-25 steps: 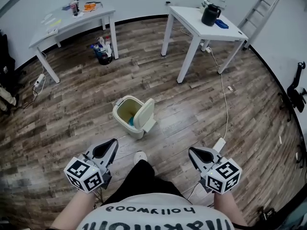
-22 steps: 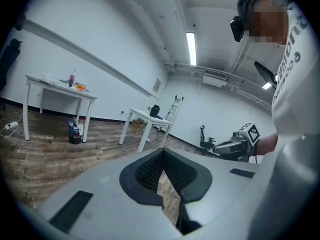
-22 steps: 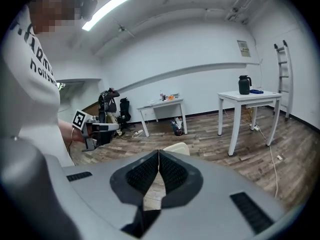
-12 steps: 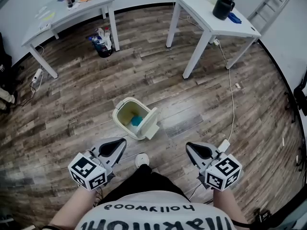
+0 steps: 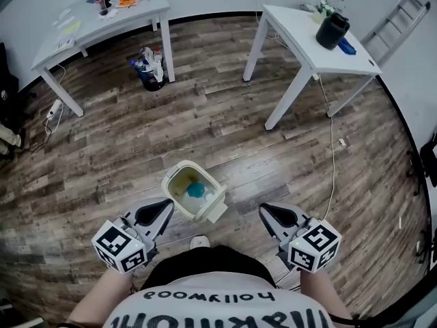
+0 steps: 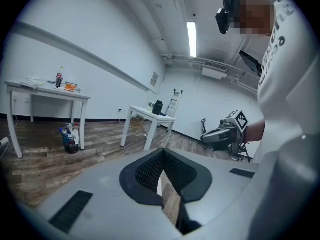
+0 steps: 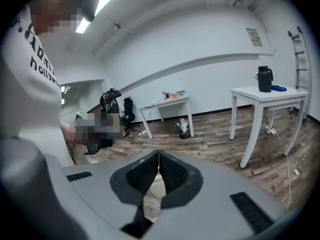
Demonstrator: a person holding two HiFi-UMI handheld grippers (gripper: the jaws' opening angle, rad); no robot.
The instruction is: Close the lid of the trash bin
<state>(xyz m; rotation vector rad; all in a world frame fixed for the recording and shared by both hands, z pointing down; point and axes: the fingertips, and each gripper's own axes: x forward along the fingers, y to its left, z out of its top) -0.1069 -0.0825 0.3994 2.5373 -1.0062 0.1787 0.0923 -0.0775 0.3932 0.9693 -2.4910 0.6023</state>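
A cream trash bin (image 5: pixel 179 183) stands on the wood floor just ahead of me, its lid (image 5: pixel 216 207) hanging open at its right side. Something blue (image 5: pixel 196 190) lies inside it. My left gripper (image 5: pixel 164 204) hovers just left of the bin and my right gripper (image 5: pixel 263 209) a little to the right of the lid; neither touches it. In the left gripper view the pads (image 6: pixel 150 169) meet at the tips with nothing between them. The right gripper view shows its pads (image 7: pixel 172 171) pressed together too, empty.
One white table (image 5: pixel 102 16) with clutter stands at the far left, a small bin of rubbish (image 5: pixel 150 70) beneath it. Another white table (image 5: pixel 321 43) at the far right carries a black jug (image 5: pixel 332 31). A cable (image 5: pixel 332 156) trails along the floor, and a ladder (image 5: pixel 403 16) leans on the wall.
I have stepped closer: the bin has slid down the view and now sits between the two grippers. The lid stays open and both grippers stay shut.
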